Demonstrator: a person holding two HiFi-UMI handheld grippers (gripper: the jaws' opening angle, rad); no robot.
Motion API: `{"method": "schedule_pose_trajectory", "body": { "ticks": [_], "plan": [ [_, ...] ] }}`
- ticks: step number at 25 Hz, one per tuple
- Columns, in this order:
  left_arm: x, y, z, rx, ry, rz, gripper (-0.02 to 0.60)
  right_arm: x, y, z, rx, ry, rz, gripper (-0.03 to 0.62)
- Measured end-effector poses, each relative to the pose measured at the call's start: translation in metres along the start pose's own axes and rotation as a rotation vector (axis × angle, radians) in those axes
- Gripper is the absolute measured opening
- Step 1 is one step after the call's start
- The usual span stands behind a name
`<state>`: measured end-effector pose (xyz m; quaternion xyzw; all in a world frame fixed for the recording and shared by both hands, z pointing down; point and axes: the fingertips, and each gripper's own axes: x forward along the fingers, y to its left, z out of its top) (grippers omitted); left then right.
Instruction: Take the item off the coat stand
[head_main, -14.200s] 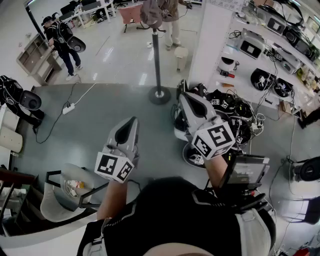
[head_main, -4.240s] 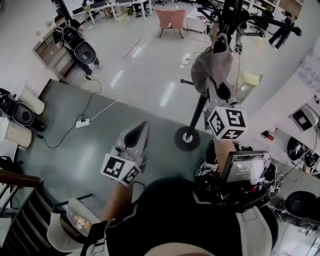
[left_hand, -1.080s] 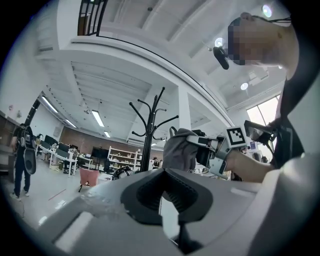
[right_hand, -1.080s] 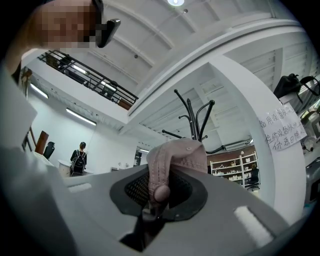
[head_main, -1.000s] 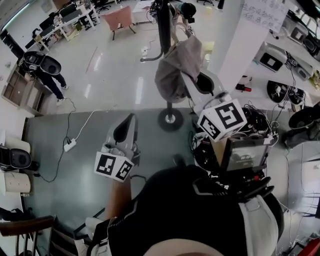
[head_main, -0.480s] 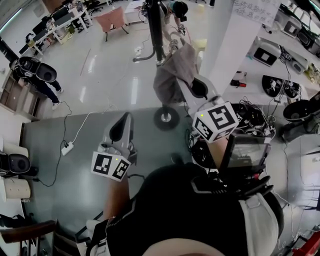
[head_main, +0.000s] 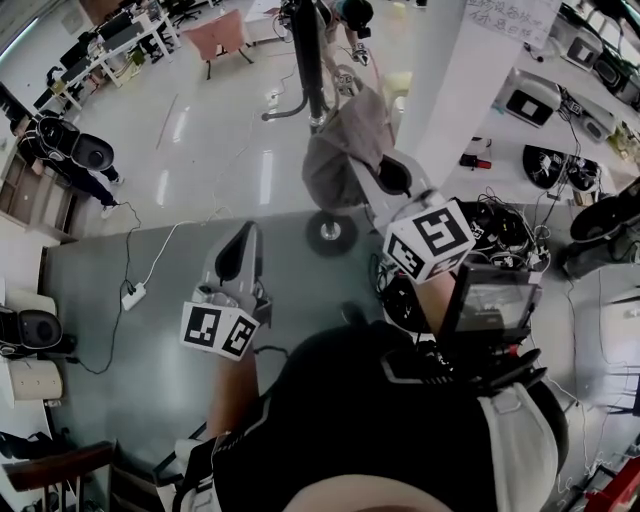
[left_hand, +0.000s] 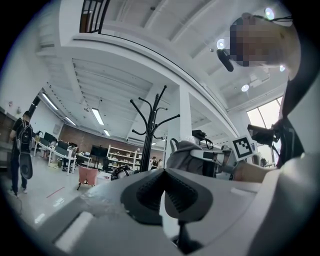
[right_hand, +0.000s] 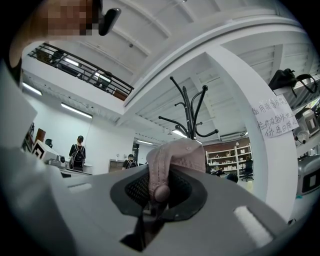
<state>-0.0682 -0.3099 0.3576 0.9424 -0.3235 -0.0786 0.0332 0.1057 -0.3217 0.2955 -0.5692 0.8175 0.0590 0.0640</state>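
Right gripper (right_hand: 160, 194): jaws clenched on a pinkish-grey fabric item (right_hand: 176, 154) and just tightened a little further. A stitched seam and a round button of the cloth sit between the pads. In the head view the item hangs from these jaws just beside the pole of the coat stand (head_main: 306, 55). The gripper views show it off the hooks, which stand higher and apart. Left gripper (left_hand: 163, 189): jaws pressed together with nothing between them, well apart from item and stand.
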Motion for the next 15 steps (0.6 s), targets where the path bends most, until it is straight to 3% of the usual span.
{"method": "schedule_pose_trajectory", "body": {
  "ticks": [15],
  "plan": [
    [0.008, 0.012, -0.002, -0.02, -0.016, 0.026, 0.018, 0.013, -0.001, -0.008, -0.003, 0.021, 0.032, 0.04]
  ]
}}
